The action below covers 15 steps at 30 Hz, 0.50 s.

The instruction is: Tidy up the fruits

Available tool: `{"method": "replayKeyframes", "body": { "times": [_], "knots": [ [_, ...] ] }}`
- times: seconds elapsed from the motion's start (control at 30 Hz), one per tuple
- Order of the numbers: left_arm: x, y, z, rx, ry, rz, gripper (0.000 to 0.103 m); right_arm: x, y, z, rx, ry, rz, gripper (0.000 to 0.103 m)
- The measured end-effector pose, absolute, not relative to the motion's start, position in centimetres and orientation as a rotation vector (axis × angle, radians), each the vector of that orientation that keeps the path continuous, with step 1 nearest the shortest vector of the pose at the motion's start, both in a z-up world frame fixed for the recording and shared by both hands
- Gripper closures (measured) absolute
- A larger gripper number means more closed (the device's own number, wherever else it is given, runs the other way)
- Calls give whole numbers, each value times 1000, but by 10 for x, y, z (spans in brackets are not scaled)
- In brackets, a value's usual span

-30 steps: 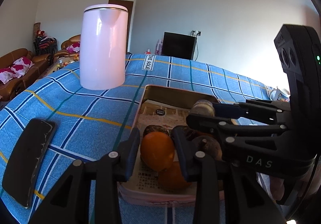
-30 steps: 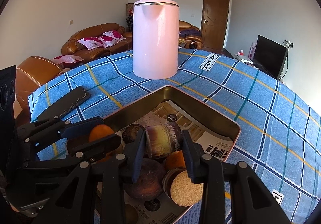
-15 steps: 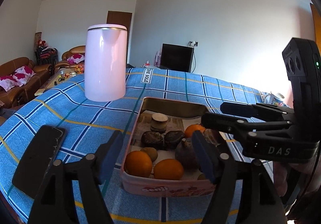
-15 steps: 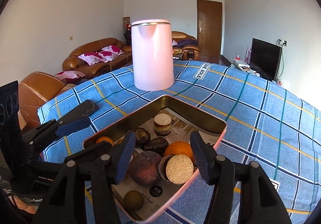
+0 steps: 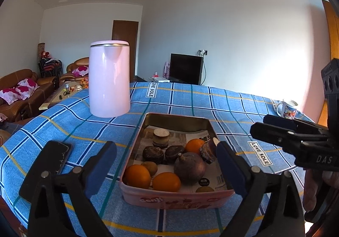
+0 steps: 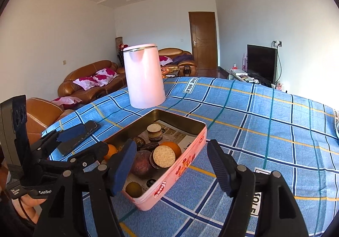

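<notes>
A pink tin (image 5: 173,199) sits on a table covered by a blue checked cloth (image 5: 211,101), and everything here is placed in relation to that tin. Inside it, on printed paper, lie the fruits: two oranges (image 5: 137,175) against the near wall, a third orange (image 5: 195,145) toward the far right, a large dark purple fruit (image 5: 190,168) in the middle, two small dark wrinkled fruits (image 5: 153,153) just behind the near oranges, a small greenish-brown fruit (image 6: 133,189) in the near corner, and a short cut piece with a pale round face (image 5: 161,137) at the far end. The left gripper (image 5: 166,168) hovers in front of the tin's near wall, its jaws wide apart and opening, with nothing pressed between the pads. The right gripper (image 6: 171,168) hangs over the tin's near right corner, its jaws also apart and opening, clamped on nothing. Beyond the tin's far left corner stands a tall pink kettle (image 5: 109,79). A dark phone (image 5: 47,166) lies flat on the cloth to the tin's left. A mug (image 5: 287,108) stands well off to the tin's far right.
</notes>
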State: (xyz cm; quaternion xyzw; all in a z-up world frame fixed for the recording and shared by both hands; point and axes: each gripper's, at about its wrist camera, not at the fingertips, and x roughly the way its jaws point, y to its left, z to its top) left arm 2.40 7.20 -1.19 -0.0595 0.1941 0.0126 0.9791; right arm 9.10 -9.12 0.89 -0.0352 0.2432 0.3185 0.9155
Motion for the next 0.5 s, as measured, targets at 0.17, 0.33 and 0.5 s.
{"method": "replayKeyframes", "body": {
  "times": [0.17,0.33,0.5],
  "knots": [
    [23,67,-10,-108,390,22,5,79,-103,12,-65,478,645,28],
    [22,64,-8,-107,390,17,4,72,-112,13,-49,462,634,27],
    [20,60,-6,-97,385,14,3,68,-119,11,-43,460,624,26]
  ]
}}
